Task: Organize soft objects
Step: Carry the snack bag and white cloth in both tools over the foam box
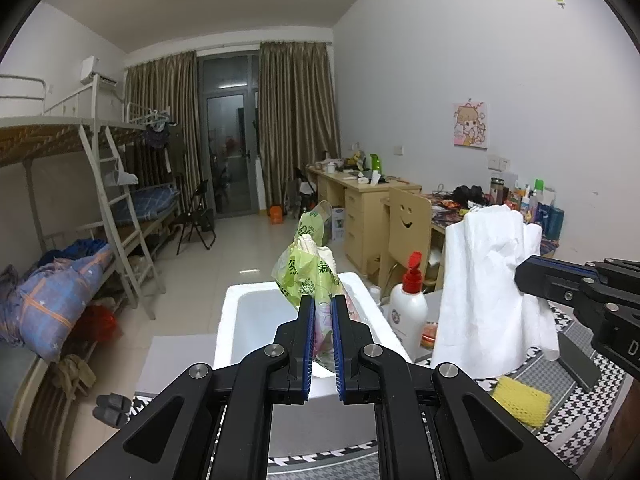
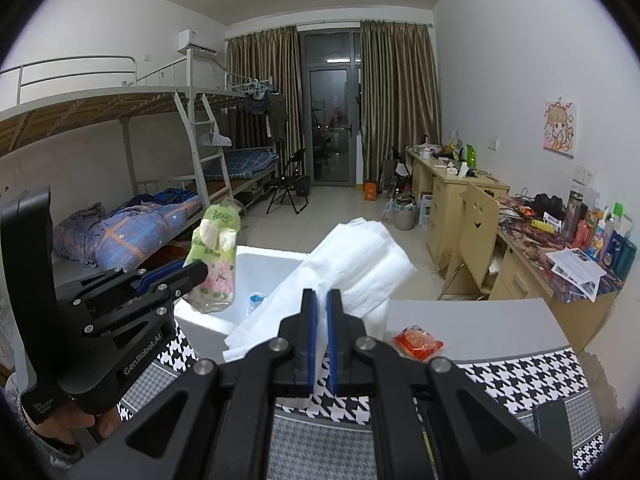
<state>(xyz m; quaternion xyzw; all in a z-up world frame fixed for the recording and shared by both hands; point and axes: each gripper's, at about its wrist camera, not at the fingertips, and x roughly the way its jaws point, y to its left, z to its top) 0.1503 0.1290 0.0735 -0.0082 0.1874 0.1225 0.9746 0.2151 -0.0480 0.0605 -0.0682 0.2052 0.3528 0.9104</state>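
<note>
While both clamp light, limp loads, left gripper (image 1: 323, 316) pinches the crinkly green plastic tissue pack (image 1: 308, 276) low; right gripper (image 2: 321, 312) nips the floppy white folded cloth (image 2: 360, 256) mid-fold.

Each fisheye rides its own gripper, looking forward along the fingers, slightly downward, close over the table's (image 2: 500, 364) near edge; both share the white foam box (image 1: 256, 312) — and the room beyond; each sees the other gripper.

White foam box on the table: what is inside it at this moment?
The white foam box shows bare white walls and one small blue-and-white item at the bottom. The white cloth and tissue pack hide the rest.
</note>
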